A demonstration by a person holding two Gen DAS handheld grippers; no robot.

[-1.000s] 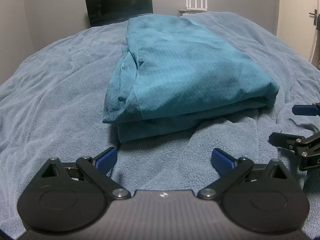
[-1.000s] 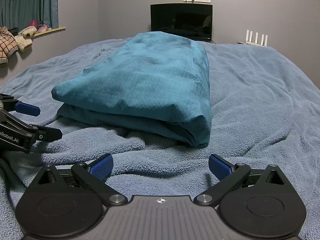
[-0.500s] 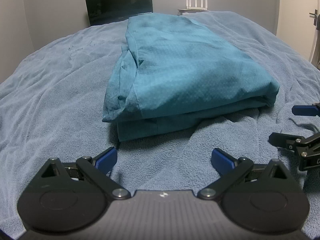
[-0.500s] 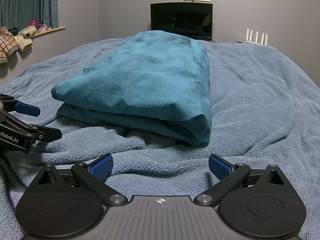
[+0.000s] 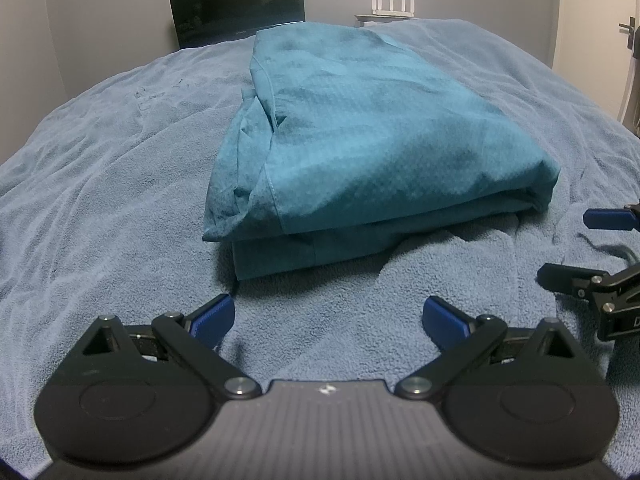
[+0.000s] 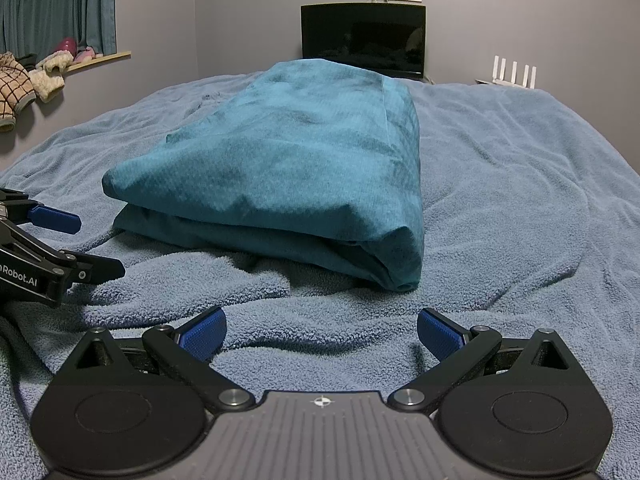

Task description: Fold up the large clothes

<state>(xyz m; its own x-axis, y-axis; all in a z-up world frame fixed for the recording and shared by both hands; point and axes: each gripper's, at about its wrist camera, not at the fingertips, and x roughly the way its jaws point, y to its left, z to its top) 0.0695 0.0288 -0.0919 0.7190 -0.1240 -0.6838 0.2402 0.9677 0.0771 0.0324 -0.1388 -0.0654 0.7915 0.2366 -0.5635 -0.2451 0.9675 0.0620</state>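
A folded teal garment (image 5: 360,152) lies at the centre of the frame on a blue blanket (image 5: 100,200). The left gripper (image 5: 330,316) sits low in the frame, jaws spread wide, empty, just short of the garment's near edge. The right gripper (image 5: 580,246) shows at the right edge, also spread. A dark monitor (image 5: 236,0) stands at the top.

Right gripper (image 5: 600,248) cut by frame edge in left wrist view. Folded teal garment (image 6: 288,172) hides monitor (image 6: 363,40) base; garment type indiscernible.
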